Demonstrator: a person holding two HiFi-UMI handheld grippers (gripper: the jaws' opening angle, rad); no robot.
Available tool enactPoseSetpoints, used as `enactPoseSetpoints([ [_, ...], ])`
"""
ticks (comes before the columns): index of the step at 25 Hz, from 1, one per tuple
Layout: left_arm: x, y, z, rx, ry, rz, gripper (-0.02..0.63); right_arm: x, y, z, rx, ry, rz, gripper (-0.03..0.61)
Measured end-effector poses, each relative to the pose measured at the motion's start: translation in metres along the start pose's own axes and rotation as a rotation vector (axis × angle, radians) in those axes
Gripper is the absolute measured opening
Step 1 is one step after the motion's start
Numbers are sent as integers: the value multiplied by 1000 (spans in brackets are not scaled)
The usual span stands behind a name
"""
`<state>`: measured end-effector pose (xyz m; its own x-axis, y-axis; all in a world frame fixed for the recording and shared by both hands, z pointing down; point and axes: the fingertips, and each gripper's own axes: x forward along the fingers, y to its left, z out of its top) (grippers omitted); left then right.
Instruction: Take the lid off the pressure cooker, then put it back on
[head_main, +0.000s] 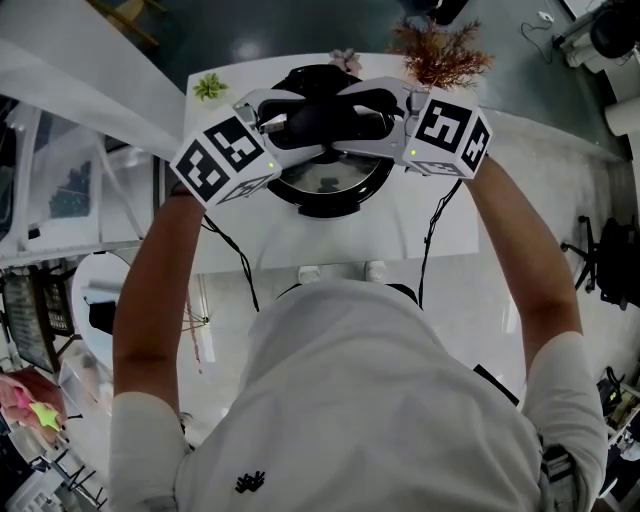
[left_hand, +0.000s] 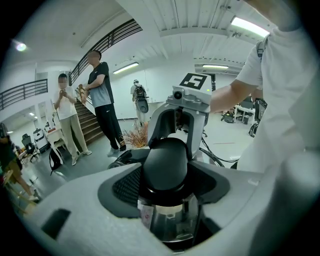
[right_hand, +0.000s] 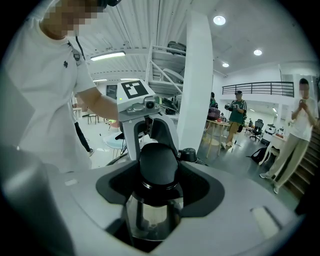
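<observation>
The pressure cooker (head_main: 325, 190) stands on a white table (head_main: 440, 235), its shiny steel lid (left_hand: 167, 222) under a long black handle (head_main: 330, 115). My left gripper (head_main: 285, 122) and right gripper (head_main: 378, 115) meet over it from opposite sides. In the left gripper view the rounded handle end (left_hand: 167, 165) fills the gap between the dark pads, and the right gripper (left_hand: 187, 107) faces me beyond it. The right gripper view shows the other handle end (right_hand: 159, 165) clasped the same way, with the left gripper (right_hand: 140, 107) opposite. I cannot tell whether the lid is seated on the pot.
A dried brown plant (head_main: 440, 50) and a small green plant (head_main: 210, 87) sit at the table's far edge. Cables (head_main: 435, 225) hang from both grippers. Two people (left_hand: 85, 110) stand by a staircase; a white pillar (right_hand: 195, 80) and more people (right_hand: 295, 130) are beyond.
</observation>
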<state>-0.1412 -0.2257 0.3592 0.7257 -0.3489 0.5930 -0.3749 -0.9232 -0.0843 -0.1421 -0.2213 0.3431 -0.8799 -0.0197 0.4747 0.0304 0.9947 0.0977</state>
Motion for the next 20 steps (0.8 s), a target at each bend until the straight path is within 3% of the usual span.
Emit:
enactPoseSetpoints([
  [11,12,2,-11,-3,6,-7,288,6,-2,-15,2,20,8,270],
  [20,15,4,-11,-14,-25,-17,288,6,-6,-17,30,-25,4,270],
])
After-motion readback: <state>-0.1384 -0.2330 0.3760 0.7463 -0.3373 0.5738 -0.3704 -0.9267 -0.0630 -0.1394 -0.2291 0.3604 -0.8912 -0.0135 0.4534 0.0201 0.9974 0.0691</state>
